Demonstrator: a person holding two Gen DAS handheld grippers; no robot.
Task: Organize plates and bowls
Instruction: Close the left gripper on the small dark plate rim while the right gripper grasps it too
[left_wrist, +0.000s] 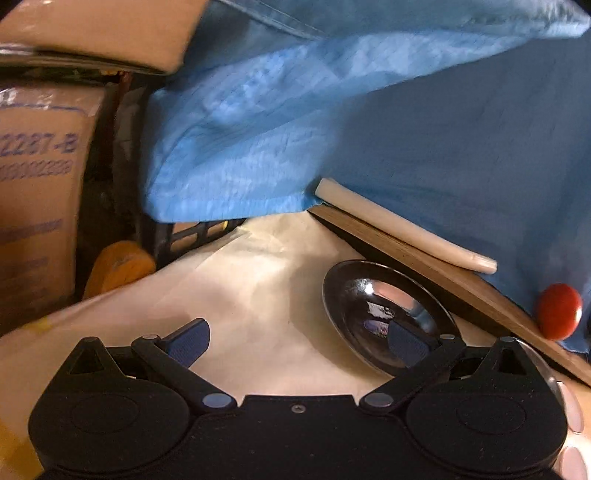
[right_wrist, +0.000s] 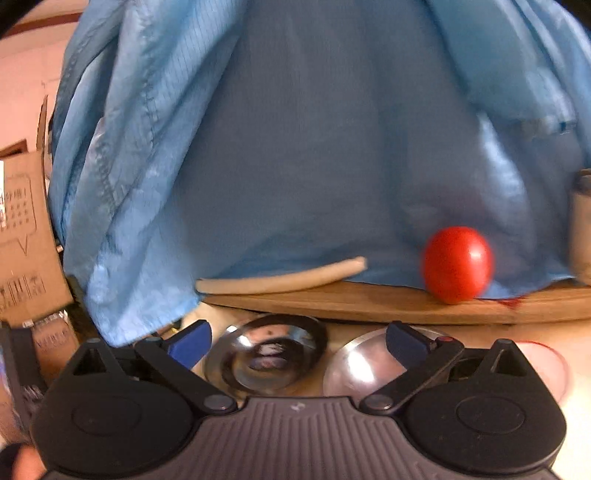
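Two shiny metal bowls on a pale paper-covered surface, w/ a wooden board's edge just behind them. Left bowl (right_wrist: 266, 360): sits upright, open side up, dark mirror-like inside w/ blurred reflections; right-wrist view shows it left of centre, low in frame. Right bowl (right_wrist: 364, 369): just beside it, brighter silver, partly hidden; can't tell if upright or upside down. Left-wrist view shows one bowl (left_wrist: 384, 314), upright, dark glossy interior.
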